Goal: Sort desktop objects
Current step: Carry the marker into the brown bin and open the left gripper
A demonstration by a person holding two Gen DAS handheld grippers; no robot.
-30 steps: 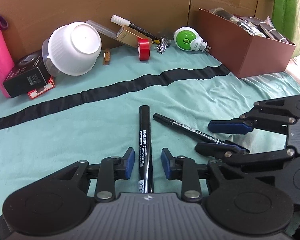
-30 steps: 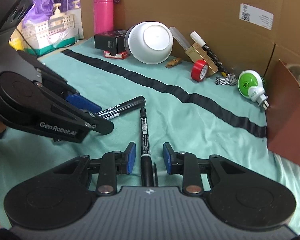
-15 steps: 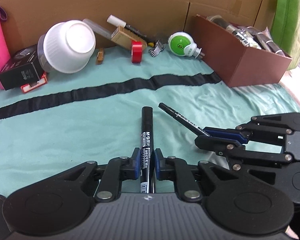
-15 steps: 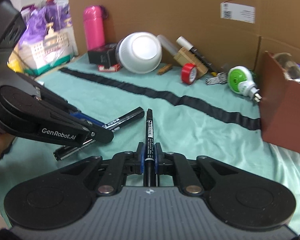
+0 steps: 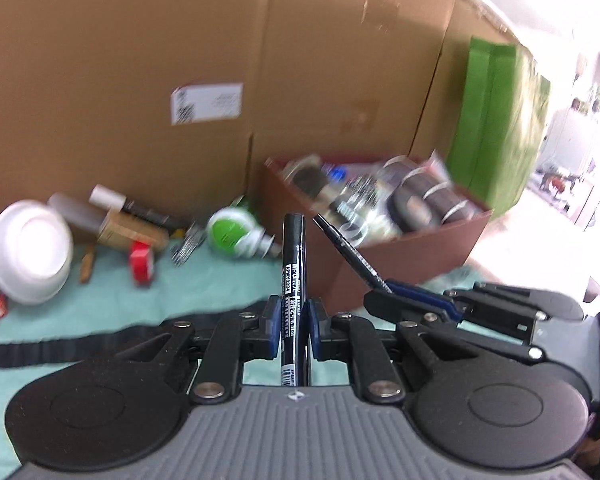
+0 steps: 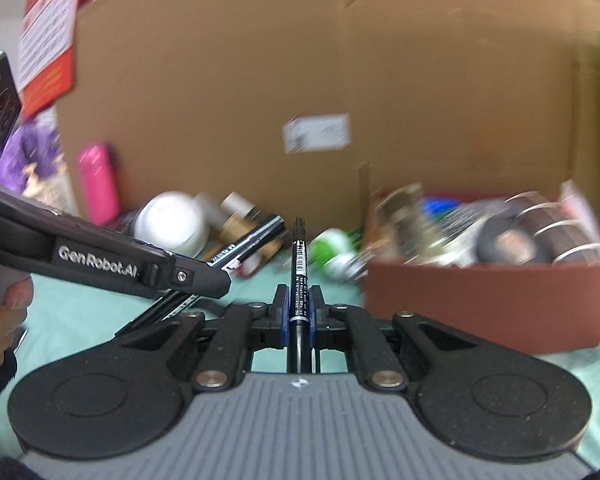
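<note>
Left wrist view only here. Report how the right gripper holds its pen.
Observer: Right gripper is shut on the thin pen, both blue pads clamping its barrel.
Operator: Say what stands left of the white bowl.
Observer: A pink bottle, upright against the cardboard wall.
Operator: Describe my left gripper from outside.
Observer: A hand holds its handle; the thick marker juts past its fingers.

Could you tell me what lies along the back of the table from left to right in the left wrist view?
White bowl → red tape roll → green and white plug → brown box → green bag.
</note>
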